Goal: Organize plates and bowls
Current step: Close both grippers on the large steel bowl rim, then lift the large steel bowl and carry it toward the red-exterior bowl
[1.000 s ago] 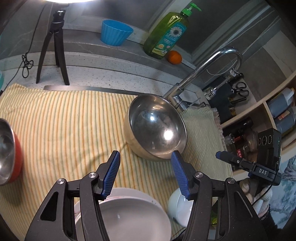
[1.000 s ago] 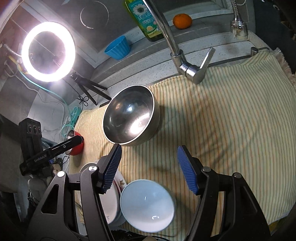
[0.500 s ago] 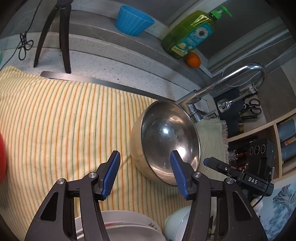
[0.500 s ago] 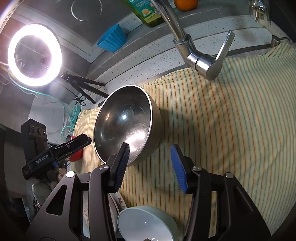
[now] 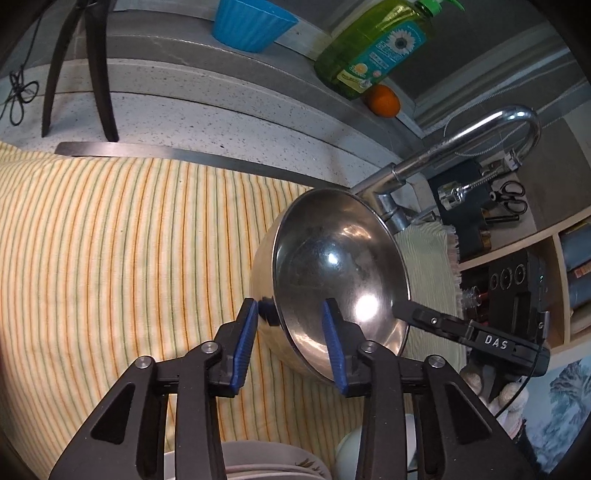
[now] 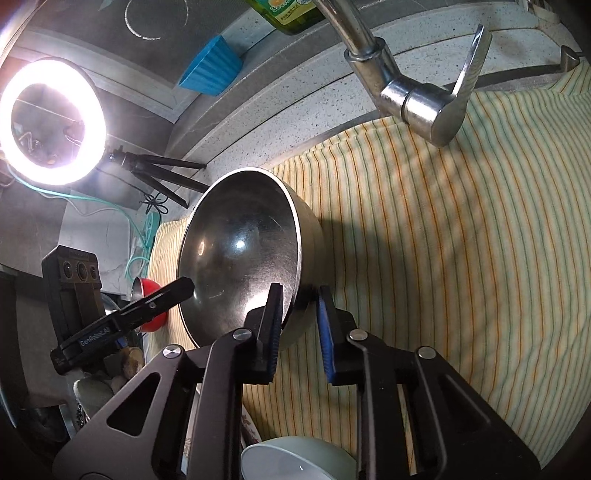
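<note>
A large steel bowl (image 5: 332,273) sits tilted on the striped cloth (image 5: 122,251); it also shows in the right wrist view (image 6: 240,254). My left gripper (image 5: 291,343) straddles its near rim, one pad outside the wall and one inside, jaws partly closed with a gap to the metal. My right gripper (image 6: 297,325) straddles the opposite rim the same way, jaws narrow. White plates (image 5: 266,461) and a pale bowl (image 6: 295,461) lie below the grippers. A red bowl (image 6: 149,299) stands at the left.
The faucet (image 6: 413,92) arches over the back of the cloth. A blue cup (image 5: 251,26), a green soap bottle (image 5: 373,48) and an orange (image 5: 384,103) stand on the ledge. A ring light on a tripod (image 6: 51,122) stands at the left.
Both grippers have moved forward onto the steel bowl's rim from opposite sides and their jaws have narrowed. The bowl now stands more tilted.
</note>
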Demonstrator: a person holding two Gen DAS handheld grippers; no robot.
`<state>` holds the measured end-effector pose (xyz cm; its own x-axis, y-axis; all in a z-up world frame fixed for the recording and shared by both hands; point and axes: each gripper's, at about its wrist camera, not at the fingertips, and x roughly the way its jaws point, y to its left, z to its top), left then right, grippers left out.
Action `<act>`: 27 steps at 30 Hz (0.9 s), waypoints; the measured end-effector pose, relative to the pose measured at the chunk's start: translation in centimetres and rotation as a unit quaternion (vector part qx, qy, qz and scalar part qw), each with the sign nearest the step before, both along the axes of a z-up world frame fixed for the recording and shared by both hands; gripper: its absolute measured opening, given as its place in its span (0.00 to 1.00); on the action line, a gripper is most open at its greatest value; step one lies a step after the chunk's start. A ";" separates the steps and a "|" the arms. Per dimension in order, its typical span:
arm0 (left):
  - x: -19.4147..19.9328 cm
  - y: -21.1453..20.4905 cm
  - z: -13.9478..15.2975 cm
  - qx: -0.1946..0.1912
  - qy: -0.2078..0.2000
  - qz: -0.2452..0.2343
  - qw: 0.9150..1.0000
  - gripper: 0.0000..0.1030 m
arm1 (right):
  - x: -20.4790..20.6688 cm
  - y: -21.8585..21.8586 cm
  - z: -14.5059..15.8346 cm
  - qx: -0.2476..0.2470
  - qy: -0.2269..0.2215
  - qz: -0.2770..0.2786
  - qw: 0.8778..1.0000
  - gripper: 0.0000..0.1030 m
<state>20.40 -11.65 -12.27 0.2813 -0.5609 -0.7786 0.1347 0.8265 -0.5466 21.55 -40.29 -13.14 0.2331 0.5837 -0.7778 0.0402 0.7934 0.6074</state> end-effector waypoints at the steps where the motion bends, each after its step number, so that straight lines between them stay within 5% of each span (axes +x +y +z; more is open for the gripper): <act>1: 0.0 -0.1 0.0 0.003 -0.002 -0.003 1.000 0.32 | 0.0 0.1 0.1 -0.002 -0.002 0.002 1.000 0.18; 27: -3.1 3.6 4.2 -0.010 -0.045 -0.007 0.999 0.32 | -2.9 3.8 5.1 -0.021 -0.047 0.016 0.999 0.18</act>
